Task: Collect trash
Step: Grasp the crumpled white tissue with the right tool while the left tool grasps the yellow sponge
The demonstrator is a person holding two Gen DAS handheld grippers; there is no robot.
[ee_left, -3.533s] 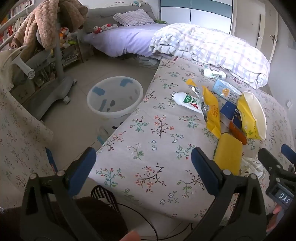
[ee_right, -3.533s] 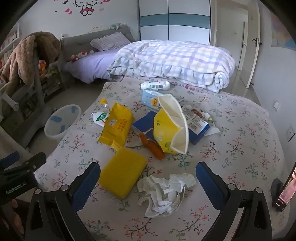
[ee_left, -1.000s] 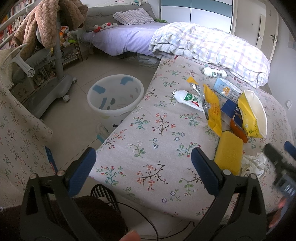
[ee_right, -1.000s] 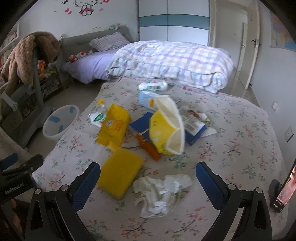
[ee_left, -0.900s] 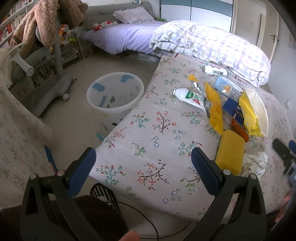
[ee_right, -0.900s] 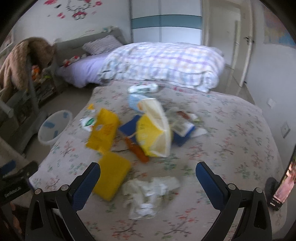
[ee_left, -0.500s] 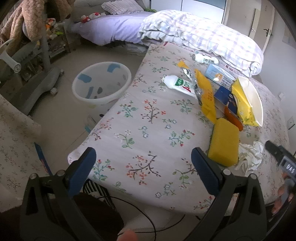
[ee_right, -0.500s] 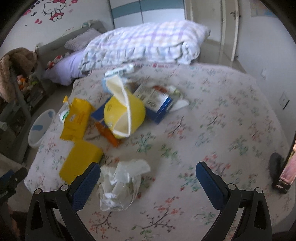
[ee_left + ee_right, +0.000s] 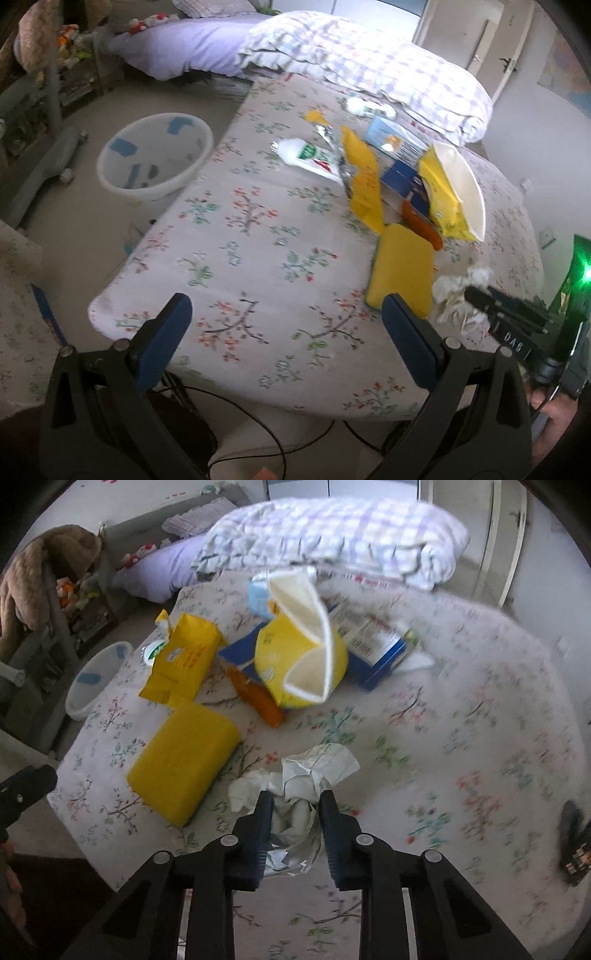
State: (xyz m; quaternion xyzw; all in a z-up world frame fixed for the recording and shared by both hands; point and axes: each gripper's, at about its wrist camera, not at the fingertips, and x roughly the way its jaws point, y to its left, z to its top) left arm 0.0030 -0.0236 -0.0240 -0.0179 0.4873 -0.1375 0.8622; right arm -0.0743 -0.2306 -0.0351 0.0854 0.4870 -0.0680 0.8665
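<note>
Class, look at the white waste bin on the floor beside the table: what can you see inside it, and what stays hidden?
Inside the white waste bin only blue patches and one dark mark on its walls show. Its floor looks bare, but blur prevents certainty. The near inner wall is hidden behind the rim.

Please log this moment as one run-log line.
right gripper: just closed on crumpled tissue | left gripper: open, empty | bin: on floor beside table

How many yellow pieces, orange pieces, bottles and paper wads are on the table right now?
Yellow: 3 (block, yellow wrapper, bowl)
Orange: 1 (orange wrapper)
Bottles: 2 (labelled bottle, far bottle)
Paper wad: 1, right claw just closed on it
Total: 7
</note>
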